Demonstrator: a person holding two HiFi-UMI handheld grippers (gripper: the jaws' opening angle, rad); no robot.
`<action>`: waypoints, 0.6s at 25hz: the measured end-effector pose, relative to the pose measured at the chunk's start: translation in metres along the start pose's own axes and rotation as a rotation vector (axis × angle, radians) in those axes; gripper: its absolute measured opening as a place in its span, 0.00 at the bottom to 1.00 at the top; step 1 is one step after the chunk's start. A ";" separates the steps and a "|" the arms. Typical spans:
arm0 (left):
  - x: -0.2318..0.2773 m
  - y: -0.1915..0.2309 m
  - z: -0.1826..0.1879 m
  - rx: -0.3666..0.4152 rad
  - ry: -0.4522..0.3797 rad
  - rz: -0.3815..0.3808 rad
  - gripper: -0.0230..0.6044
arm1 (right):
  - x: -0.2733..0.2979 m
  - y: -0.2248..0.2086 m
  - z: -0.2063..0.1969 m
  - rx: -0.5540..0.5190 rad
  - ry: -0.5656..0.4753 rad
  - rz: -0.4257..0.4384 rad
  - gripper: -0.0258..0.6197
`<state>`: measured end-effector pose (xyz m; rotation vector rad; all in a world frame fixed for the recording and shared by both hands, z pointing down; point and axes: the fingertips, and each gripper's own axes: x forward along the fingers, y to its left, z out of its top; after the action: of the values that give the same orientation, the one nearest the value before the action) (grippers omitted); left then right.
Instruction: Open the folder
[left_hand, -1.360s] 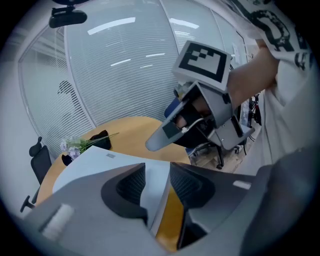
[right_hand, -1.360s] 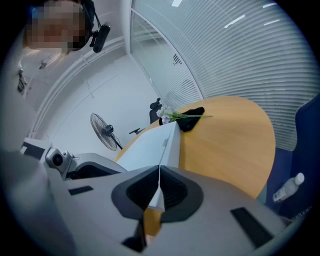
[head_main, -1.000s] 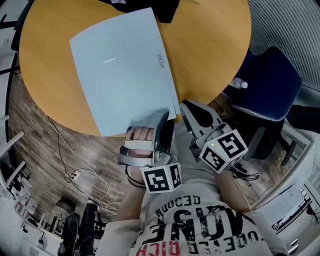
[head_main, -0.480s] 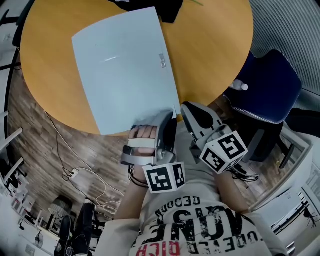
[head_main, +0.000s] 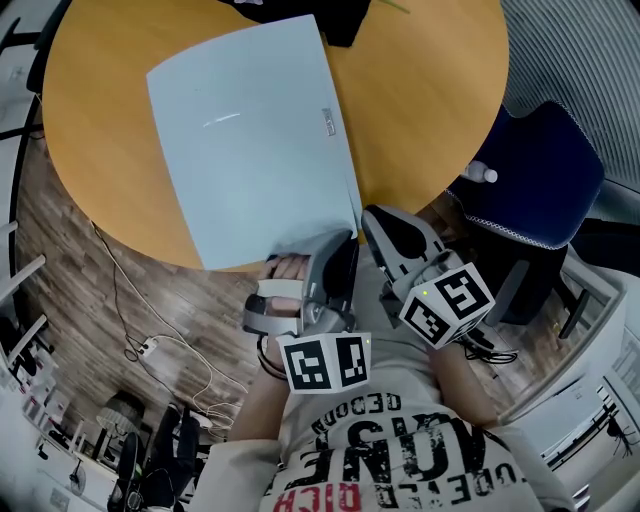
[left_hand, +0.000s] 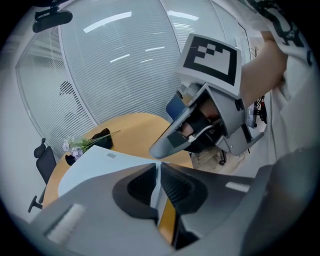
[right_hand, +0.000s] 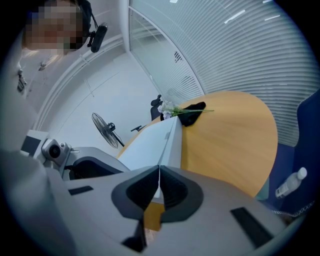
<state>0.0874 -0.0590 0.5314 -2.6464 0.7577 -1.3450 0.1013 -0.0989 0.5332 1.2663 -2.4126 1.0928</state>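
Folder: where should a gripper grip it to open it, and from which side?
Probably its thin near edge, from the person's side: the folder lies flat, that edge at the table rim, so jaws fit over and under.

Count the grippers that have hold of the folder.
2. The left gripper, whose jaws have just been closing, pinches the near edge of the folder. The right gripper pinches its near right corner, beside the left, at the rim of the table.

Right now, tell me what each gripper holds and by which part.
Both pinch the folder at its near corner: the left gripper, whose jaws have just been closing, on its thin edge; the right gripper beside it.
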 end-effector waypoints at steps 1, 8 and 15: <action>0.000 0.000 0.001 -0.001 -0.004 0.003 0.10 | 0.000 -0.001 -0.001 -0.001 0.003 0.001 0.06; -0.003 0.003 0.004 -0.009 -0.026 0.008 0.09 | 0.006 -0.003 -0.015 -0.007 0.031 0.002 0.06; -0.005 0.005 0.005 -0.023 -0.041 0.021 0.08 | 0.008 -0.005 -0.018 -0.038 0.045 0.013 0.06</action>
<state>0.0875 -0.0618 0.5233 -2.6672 0.7985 -1.2800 0.0974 -0.0932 0.5529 1.2028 -2.4001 1.0617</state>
